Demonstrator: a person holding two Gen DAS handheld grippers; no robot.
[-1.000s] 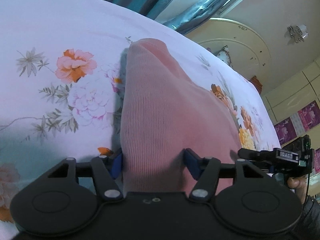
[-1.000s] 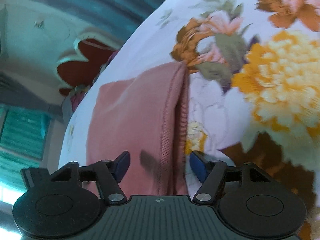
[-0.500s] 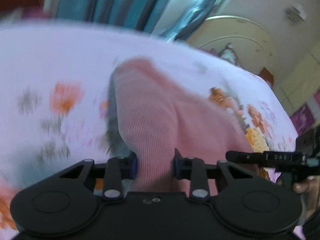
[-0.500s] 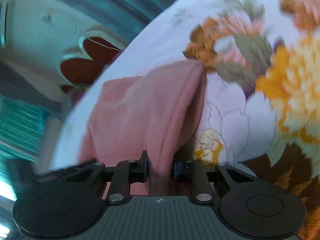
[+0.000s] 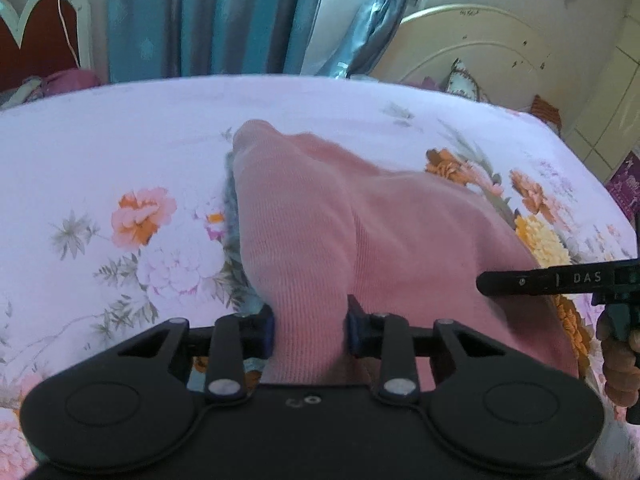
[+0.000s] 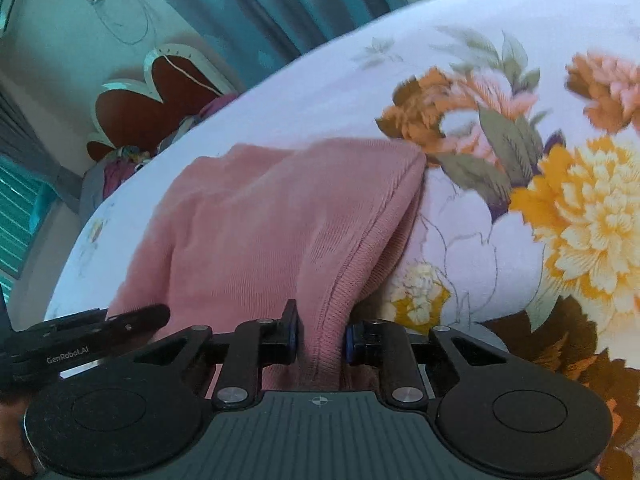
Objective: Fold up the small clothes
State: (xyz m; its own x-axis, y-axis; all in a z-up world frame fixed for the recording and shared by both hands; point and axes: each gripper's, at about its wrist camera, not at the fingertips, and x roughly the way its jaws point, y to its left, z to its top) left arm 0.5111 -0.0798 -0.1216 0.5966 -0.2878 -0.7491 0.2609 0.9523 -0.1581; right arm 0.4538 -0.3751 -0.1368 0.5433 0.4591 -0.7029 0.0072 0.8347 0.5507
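Observation:
A small pink ribbed garment (image 5: 340, 216) lies on the floral bed sheet (image 5: 120, 152). My left gripper (image 5: 310, 330) is shut on its near left edge, and the cloth rises in a ridge between the fingers. My right gripper (image 6: 320, 338) is shut on the hemmed near right edge of the same garment (image 6: 260, 232), lifting it off the sheet (image 6: 500, 240). The right gripper's body also shows at the right of the left wrist view (image 5: 560, 280), and the left gripper's body at the lower left of the right wrist view (image 6: 80, 340).
Teal curtains (image 5: 200, 16) and a window stand beyond the bed. A cream headboard (image 5: 480, 40) is at the far right. A red heart-shaped chair back (image 6: 148, 108) and a pile of clothes (image 6: 132, 160) sit beside the bed.
Both grippers have closed from open onto the garment's near edges and lifted them. The cloth now bunches up between the fingers and the view has tilted up.

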